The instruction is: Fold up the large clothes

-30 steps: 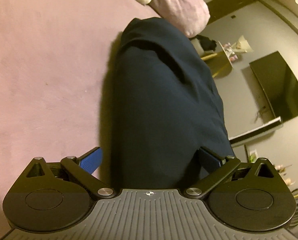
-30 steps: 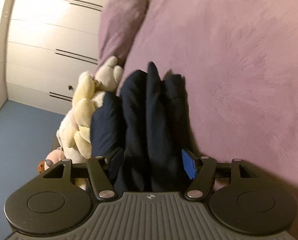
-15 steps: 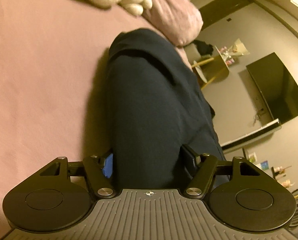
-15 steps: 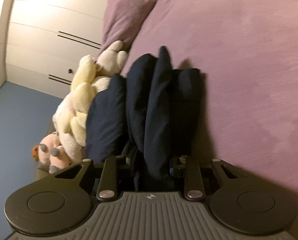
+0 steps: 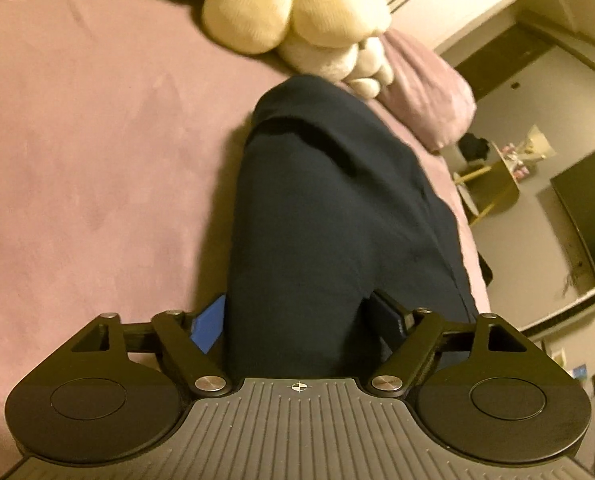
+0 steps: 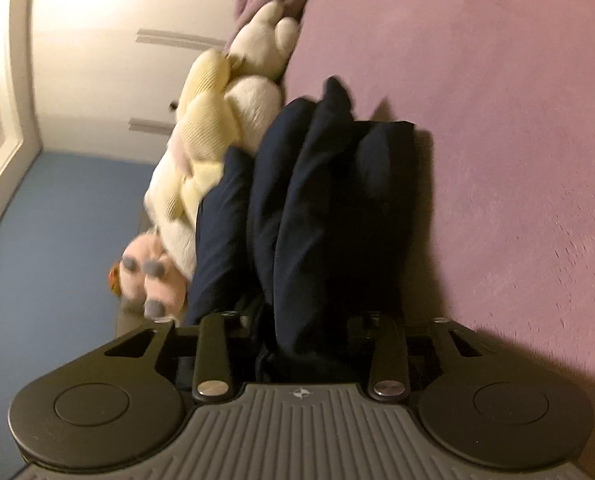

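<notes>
A dark navy garment (image 5: 329, 216) lies in a long folded bundle on the purple bed cover (image 5: 89, 168). My left gripper (image 5: 297, 320) is shut on its near end, with the cloth bunched between the blue-padded fingers (image 5: 207, 326). In the right wrist view the same navy garment (image 6: 329, 208) shows as several thick folds running away from me. My right gripper (image 6: 309, 328) is shut on those folds, and the cloth hides its pads.
Cream and pink stuffed toys (image 6: 217, 152) lie against the garment's far side, also in the left wrist view (image 5: 281, 8). A purple pillow (image 5: 429, 96) sits beyond. White wardrobe doors (image 6: 109, 60), blue floor (image 6: 49, 240), a dark screen (image 5: 585, 216) and a small table (image 5: 489, 188) surround the bed.
Both grippers have closed on the navy garment and carried it toward the stuffed toys. The toys are now larger and nearer in both views.
</notes>
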A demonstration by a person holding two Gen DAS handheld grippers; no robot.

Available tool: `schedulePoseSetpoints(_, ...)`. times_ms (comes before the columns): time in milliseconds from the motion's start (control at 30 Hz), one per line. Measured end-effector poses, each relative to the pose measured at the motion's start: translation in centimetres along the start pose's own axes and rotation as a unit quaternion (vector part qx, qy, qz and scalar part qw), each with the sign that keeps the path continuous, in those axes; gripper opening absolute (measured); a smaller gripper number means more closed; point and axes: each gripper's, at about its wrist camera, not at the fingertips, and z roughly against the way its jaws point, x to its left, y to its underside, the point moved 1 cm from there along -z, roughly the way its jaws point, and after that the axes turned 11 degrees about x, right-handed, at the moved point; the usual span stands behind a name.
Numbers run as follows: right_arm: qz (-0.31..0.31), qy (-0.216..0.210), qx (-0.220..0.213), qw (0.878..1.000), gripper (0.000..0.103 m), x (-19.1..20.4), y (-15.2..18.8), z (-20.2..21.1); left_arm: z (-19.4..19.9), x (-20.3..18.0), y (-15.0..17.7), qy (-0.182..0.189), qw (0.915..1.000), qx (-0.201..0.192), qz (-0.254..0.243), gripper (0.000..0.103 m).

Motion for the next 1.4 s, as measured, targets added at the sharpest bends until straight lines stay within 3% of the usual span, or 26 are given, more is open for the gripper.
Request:
schedulePoseSetpoints(133, 0.052, 0.104, -0.029, 0.993, 0.045, 3.3, 1.0, 2.7, 2.3, -0.9, 0.1, -0.030, 0.9979, -0.036, -0.045, 0.088)
schedulePoseSetpoints(233, 0.132, 0.173, -0.088, 0.972, 0.045, 8.4, 2.4, 4.0, 4.2, -0.9, 0.0, -0.066, 0.9932, -0.086, -0.044, 0.090)
schedulePoseSetpoints(300, 0.197, 0.191, -0.113, 0.955, 0.040, 12.1, 3.7, 3.5, 5.0, -0.9, -0.3, -0.096, 0.9890, -0.109, -0.029, 0.091)
schedulePoseSetpoints(400, 0.271, 0.197, -0.097, 0.937, 0.027, 16.8, 5.4, -0.8, 4.8, -1.3, -0.8, -0.127, 0.9851, -0.115, -0.016, 0.091)
schedulePoseSetpoints(500, 0.331, 0.229, -0.074, 0.912, 0.020, 19.9, 6.6, -7.2, 4.0, -2.0, -1.4, -0.156, 0.9799, -0.124, -0.009, 0.092)
schedulePoseSetpoints(600, 0.374, 0.260, -0.085, 0.886, 0.019, 20.3, 6.9, -11.5, 2.4, -3.4, -2.2, -0.167, 0.9767, -0.136, -0.003, 0.093)
schedulePoseSetpoints(667, 0.376, 0.301, -0.100, 0.871, 0.017, 18.3, 6.3, -12.9, 0.7, -5.1, -2.6, -0.166, 0.9763, -0.138, -0.005, 0.093)
schedulePoseSetpoints(733, 0.361, 0.313, -0.116, 0.871, 0.010, 15.1, 5.1, -12.8, -1.4, -7.0, -2.5, -0.155, 0.9789, -0.132, -0.022, 0.094)
schedulePoseSetpoints(767, 0.353, 0.318, -0.131, 0.870, 0.000, 14.2, 4.7, -12.6, -2.4, -7.7, -2.5, -0.153, 0.9791, -0.130, -0.032, 0.095)
schedulePoseSetpoints(833, 0.321, 0.334, -0.166, 0.871, 0.000, 12.3, 4.0, -10.4, -4.8, -8.9, -2.2, -0.166, 0.9787, -0.109, -0.053, 0.097)
schedulePoseSetpoints(900, 0.296, 0.319, -0.177, 0.883, 0.000, 10.3, 3.1, -8.1, -6.3, -8.8, -1.7, -0.186, 0.9736, -0.110, -0.072, 0.102)
schedulePoseSetpoints(1000, 0.324, 0.319, -0.181, 0.872, 0.000, 8.9, 3.1, -6.7, -7.6, -6.8, -1.1, -0.178, 0.9749, -0.118, -0.063, 0.103)
schedulePoseSetpoints(1067, 0.331, 0.306, -0.185, 0.873, 0.000, 8.2, 3.3, -6.7, -8.2, -5.6, -1.1, -0.174, 0.9761, -0.121, -0.048, 0.103)
schedulePoseSetpoints(1167, 0.351, 0.322, -0.191, 0.858, 0.000, 7.8, 3.5, -8.0, -8.6, -6.3, -1.5, -0.192, 0.9732, -0.115, -0.052, 0.103)
schedulePoseSetpoints(1333, 0.352, 0.324, -0.191, 0.857, 0.000, 8.1, 3.3, -8.2, -6.6, -7.4, -0.4, -0.207, 0.9669, -0.129, -0.075, 0.103)
schedulePoseSetpoints(1400, 0.365, 0.337, -0.202, 0.844, 0.000, 8.8, 4.1, -8.2, -5.6, -7.4, 0.4, -0.204, 0.9668, -0.131, -0.081, 0.103)
